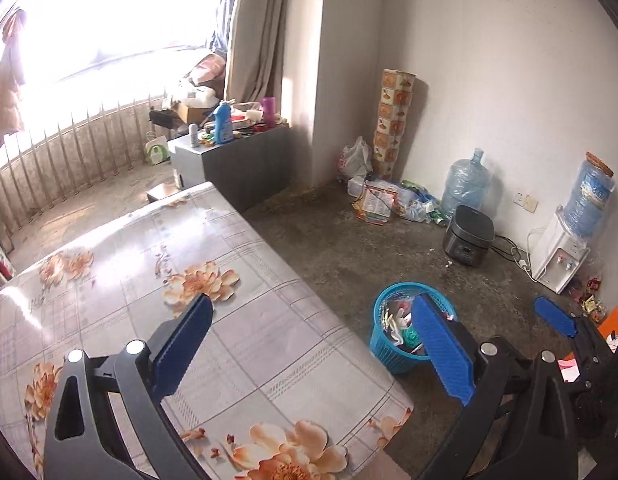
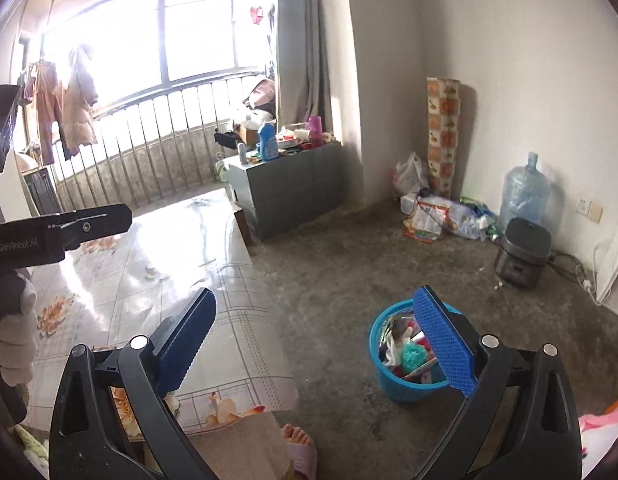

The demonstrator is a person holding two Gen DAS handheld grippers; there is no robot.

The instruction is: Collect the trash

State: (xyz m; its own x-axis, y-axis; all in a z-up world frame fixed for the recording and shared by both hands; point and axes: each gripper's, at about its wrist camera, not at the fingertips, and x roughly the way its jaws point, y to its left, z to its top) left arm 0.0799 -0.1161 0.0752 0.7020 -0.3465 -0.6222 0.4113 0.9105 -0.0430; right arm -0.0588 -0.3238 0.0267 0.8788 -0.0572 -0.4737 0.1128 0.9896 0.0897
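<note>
A blue plastic basket [image 1: 383, 344] full of mixed trash stands on the concrete floor to the right of the table; it also shows in the right wrist view [image 2: 393, 384]. My left gripper [image 1: 309, 340] is open and empty above the table's right edge. My right gripper [image 2: 317, 332] is open and empty, over the floor between table and basket. The right gripper's blue pad [image 1: 555, 316] shows at the right in the left wrist view. The left gripper's black body [image 2: 61, 228] shows at the left in the right wrist view.
A table with a floral cloth [image 1: 149, 280] fills the lower left. A grey cabinet [image 1: 237, 160] with bottles stands behind it. Bags and papers [image 1: 385, 200], water jugs [image 1: 467, 184], a rice cooker [image 1: 469, 236] and a dispenser [image 1: 565, 252] line the wall. A slippered foot [image 2: 301, 448] is below.
</note>
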